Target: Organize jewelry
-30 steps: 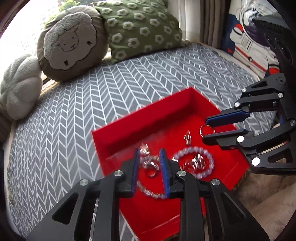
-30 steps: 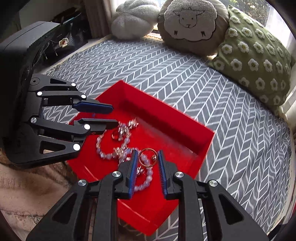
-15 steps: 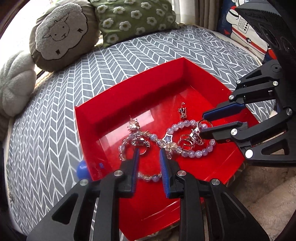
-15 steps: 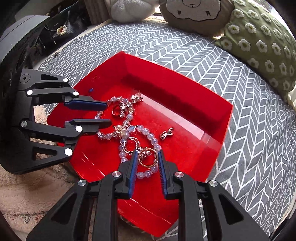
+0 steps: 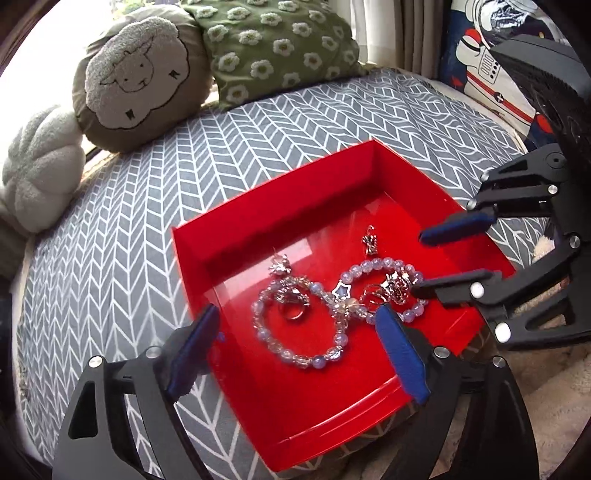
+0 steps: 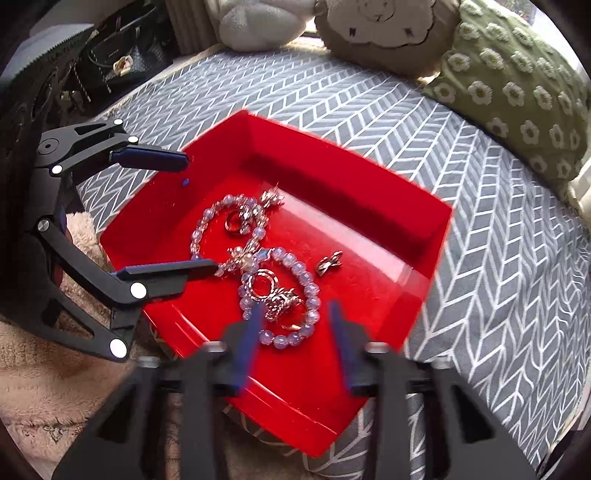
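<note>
A red tray (image 5: 280, 218) (image 6: 369, 184) lies on a grey chevron cover. In it lie a beaded bracelet (image 5: 295, 350) (image 6: 203, 229) with a ring (image 5: 293, 314) (image 6: 233, 223) inside its loop, a second beaded bracelet (image 5: 373, 264) (image 6: 306, 280) over a cluster of rings and charms (image 5: 393, 286) (image 6: 277, 299), and a small silver charm (image 5: 369, 242) (image 6: 328, 262). My left gripper (image 5: 297, 328) (image 6: 195, 214) is open and empty over the near bracelet. My right gripper (image 6: 295, 314) (image 5: 419, 262) is open and empty over the second bracelet.
A sheep cushion (image 5: 136, 77) (image 6: 384, 29), a green flowered cushion (image 5: 273, 48) (image 6: 517, 85) and a white puffy cushion (image 5: 37, 170) line the back. An astronaut cushion (image 5: 491, 66) stands at the right. A black handbag (image 6: 118, 62) sits beyond the cover. A beige fleece (image 6: 44, 387) lies under the tray's near edge.
Both grippers have opened wide from nearly closed. The gold ring that stood between the right fingers now lies in the tray. Both grippers have pulled back slightly from the tray.
</note>
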`<state>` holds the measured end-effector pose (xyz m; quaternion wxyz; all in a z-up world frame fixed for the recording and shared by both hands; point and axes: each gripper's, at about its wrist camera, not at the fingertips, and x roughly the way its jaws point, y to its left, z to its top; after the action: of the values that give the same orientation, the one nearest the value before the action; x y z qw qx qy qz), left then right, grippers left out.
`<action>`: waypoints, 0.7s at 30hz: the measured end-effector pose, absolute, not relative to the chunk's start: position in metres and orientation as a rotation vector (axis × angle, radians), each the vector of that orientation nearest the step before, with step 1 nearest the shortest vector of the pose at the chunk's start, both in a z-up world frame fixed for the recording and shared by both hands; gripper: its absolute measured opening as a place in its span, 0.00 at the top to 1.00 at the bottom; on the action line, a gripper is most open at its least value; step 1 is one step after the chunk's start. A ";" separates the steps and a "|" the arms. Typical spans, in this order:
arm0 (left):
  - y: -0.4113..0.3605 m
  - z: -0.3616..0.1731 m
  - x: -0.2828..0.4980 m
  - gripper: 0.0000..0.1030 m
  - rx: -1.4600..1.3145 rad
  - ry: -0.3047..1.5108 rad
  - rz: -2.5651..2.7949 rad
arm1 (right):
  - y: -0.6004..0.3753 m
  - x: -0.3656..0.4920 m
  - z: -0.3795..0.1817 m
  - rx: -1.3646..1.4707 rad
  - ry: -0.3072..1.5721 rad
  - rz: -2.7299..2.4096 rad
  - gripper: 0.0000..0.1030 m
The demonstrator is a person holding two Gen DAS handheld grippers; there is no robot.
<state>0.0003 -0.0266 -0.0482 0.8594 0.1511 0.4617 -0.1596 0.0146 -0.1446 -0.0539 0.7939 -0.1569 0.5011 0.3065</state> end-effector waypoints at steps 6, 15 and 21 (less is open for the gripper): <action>-0.024 -0.043 -0.001 0.20 0.308 0.954 -0.332 | -0.148 0.012 -0.044 -0.341 1.040 0.651 0.48; -0.026 -0.041 -0.004 0.20 0.309 0.945 -0.332 | -0.145 0.005 -0.042 -0.342 1.035 0.662 0.48; -0.026 -0.037 -0.006 0.17 0.305 0.935 -0.324 | -0.147 0.005 -0.039 -0.333 1.030 0.662 0.42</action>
<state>-0.0061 -0.0260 -0.0368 0.8690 0.1459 0.4467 -0.1550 0.0045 -0.1465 -0.0389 0.8054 -0.1554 0.4812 0.3093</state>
